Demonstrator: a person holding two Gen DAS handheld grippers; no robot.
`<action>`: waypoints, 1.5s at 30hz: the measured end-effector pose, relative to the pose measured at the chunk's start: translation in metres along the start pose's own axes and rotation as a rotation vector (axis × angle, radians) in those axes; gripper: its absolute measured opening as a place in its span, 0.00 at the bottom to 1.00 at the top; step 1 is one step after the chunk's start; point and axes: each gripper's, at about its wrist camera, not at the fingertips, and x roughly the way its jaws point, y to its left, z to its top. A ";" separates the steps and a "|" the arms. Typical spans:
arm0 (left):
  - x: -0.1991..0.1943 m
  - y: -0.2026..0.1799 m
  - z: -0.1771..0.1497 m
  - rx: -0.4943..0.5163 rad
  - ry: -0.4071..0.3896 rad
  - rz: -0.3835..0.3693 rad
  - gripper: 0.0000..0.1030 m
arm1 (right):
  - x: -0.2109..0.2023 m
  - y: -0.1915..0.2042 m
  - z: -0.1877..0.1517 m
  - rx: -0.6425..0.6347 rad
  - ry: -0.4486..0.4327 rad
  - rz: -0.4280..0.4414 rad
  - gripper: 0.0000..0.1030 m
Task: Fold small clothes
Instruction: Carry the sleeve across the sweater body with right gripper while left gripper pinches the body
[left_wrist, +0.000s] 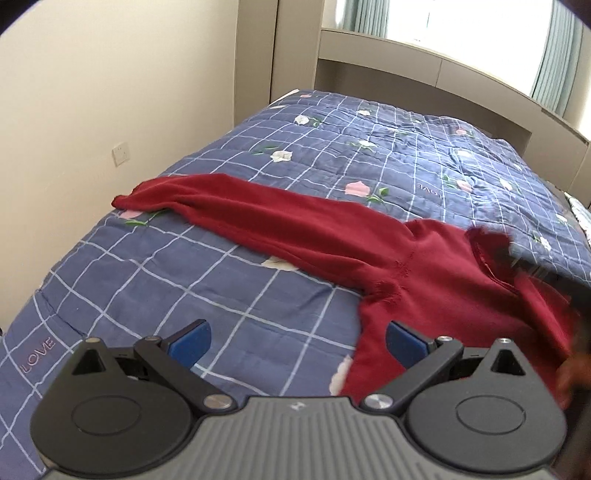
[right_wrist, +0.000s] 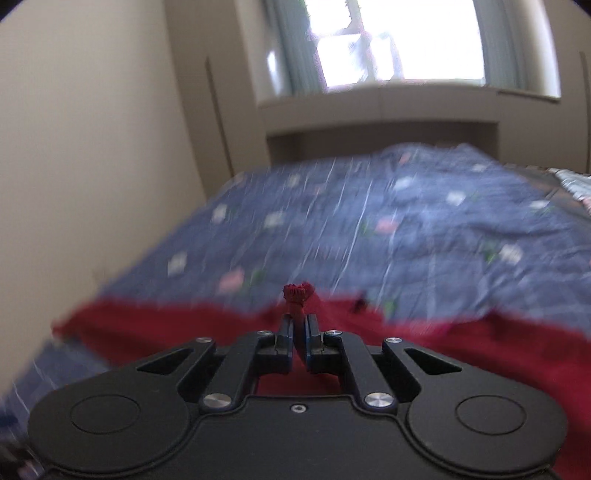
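Left tool wide apart, holding nothing, hovering over the quilt at the near edge of the red garment. Right tool pinched tight on a bunched bit of the red garment, fabric poking out past the tips. Garment lies stretched across the bed, one long part reaching toward the wall. "LOVE" stitched on quilt near left, again upside down farther back. Right view motion-blurred; garment's right end cut off. Wall socket, curtains behind.
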 end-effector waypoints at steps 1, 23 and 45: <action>0.002 0.004 0.001 -0.009 0.000 -0.010 1.00 | 0.009 0.000 -0.011 -0.006 0.024 0.000 0.06; 0.111 -0.106 0.023 0.038 0.078 -0.303 1.00 | -0.139 -0.242 -0.033 0.168 -0.077 -0.224 0.90; 0.140 -0.158 0.021 0.286 0.133 -0.195 0.13 | -0.096 -0.327 -0.041 0.425 -0.021 -0.153 0.07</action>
